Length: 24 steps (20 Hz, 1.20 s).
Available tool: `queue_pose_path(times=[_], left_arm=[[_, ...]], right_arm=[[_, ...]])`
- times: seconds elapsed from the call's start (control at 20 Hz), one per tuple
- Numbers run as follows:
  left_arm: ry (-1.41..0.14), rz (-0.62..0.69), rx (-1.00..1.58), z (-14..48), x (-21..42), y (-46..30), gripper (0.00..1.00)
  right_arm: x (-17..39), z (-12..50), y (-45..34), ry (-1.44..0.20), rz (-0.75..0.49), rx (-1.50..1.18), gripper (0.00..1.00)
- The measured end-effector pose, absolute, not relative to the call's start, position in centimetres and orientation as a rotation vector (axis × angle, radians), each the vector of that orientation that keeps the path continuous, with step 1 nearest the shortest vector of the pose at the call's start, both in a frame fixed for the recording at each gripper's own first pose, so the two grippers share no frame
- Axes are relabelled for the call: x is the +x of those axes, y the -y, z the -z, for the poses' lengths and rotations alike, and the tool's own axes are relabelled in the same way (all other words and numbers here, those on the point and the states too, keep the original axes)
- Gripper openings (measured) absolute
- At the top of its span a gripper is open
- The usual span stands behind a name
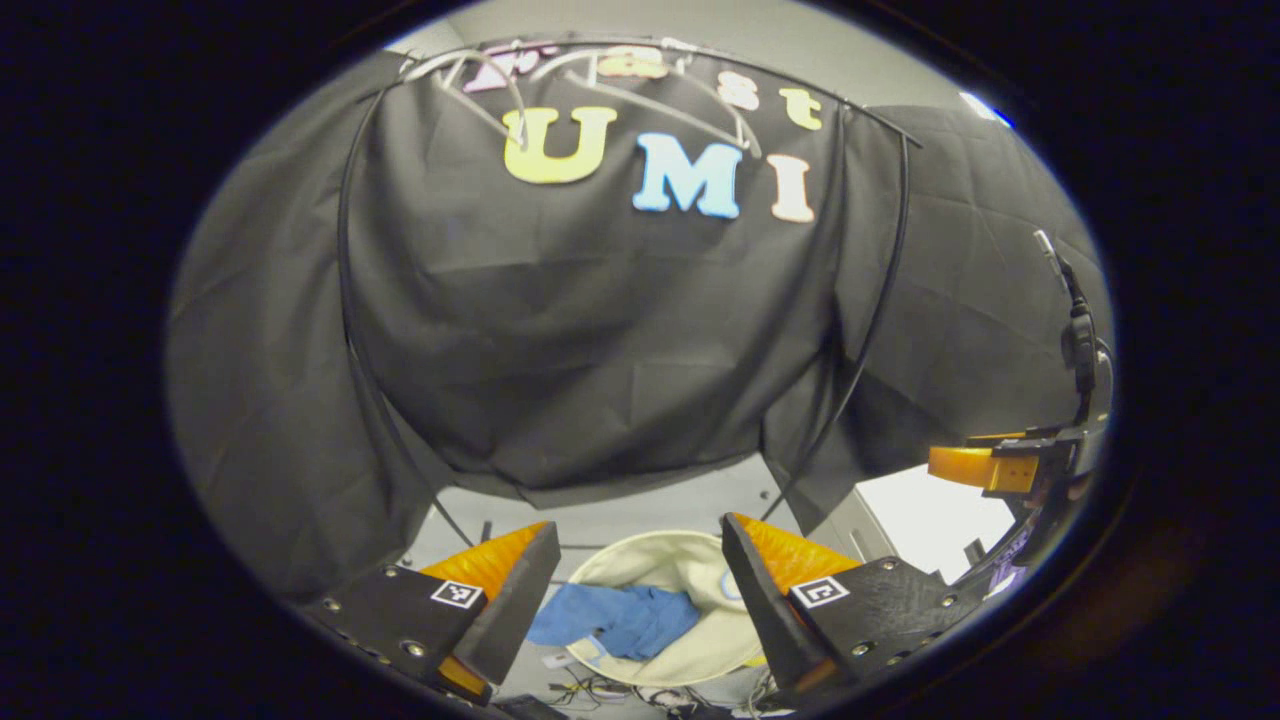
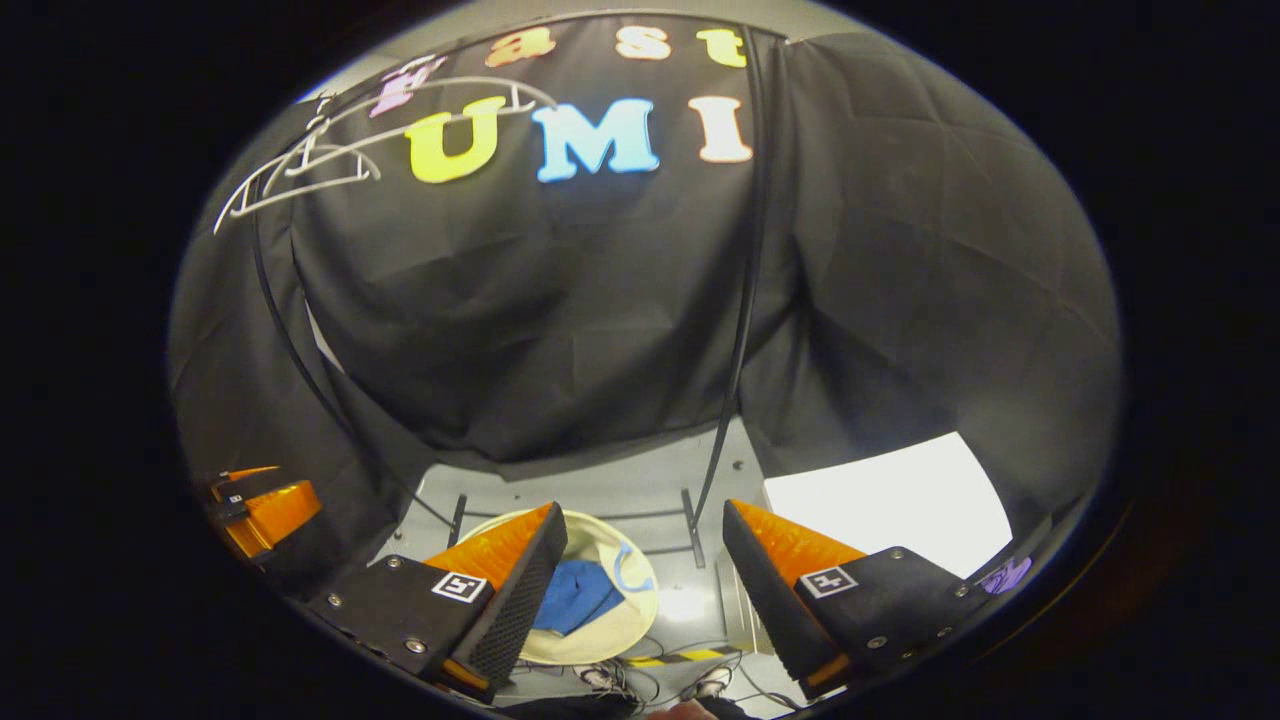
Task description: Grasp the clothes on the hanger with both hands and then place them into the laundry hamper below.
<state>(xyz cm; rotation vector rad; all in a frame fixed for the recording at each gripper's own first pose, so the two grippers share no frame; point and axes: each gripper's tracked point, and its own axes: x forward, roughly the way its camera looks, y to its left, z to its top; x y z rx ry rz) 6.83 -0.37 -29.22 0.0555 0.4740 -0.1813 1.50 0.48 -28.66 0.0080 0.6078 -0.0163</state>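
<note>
Crumpled blue clothes (image 1: 618, 618) in round hamper (image 1: 690, 560)

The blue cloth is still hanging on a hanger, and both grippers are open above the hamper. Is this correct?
Not quite. The blue cloth lies inside the hamper, as the left gripper view shows; the hangers on the rail are bare. The rest holds: the left gripper and right gripper are open above the hamper.

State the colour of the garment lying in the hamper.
Blue; the garment in the hamper shows best in the left gripper view.
</note>
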Motion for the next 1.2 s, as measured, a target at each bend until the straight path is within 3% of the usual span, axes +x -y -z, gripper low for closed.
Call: queue_pose_path(times=[0.5,0.65,0.8,1.0,1.15,1.2], left_arm=[[-0.118,0.048,0.053,7.7,1.9,7.5,0.93],[-0.018,0.001,0.057,2.5,-0.6,8.8,0.93],[0.045,-0.041,0.079,-1.2,-2.6,9.8,0.93],[0.115,-0.100,0.089,-4.6,-4.5,9.0,0.93],[0.179,-0.147,0.105,-6.6,-6.2,7.2,0.93],[0.188,-0.155,0.109,-6.8,-6.6,6.7,0.93]], right_arm=[[1.4,9.0,8.8,-0.165,-0.026,0.097,0.94],[1.1,3.1,11.7,-0.011,-0.025,0.066,0.96],[0.0,0.7,13.7,0.061,-0.009,-0.020,0.91],[-1.1,-2.3,13.6,0.136,-0.017,-0.035,0.95],[-1.7,-1.4,13.4,0.124,-0.005,-0.034,0.91],[-1.9,-0.7,13.4,0.103,0.004,-0.022,0.95]])
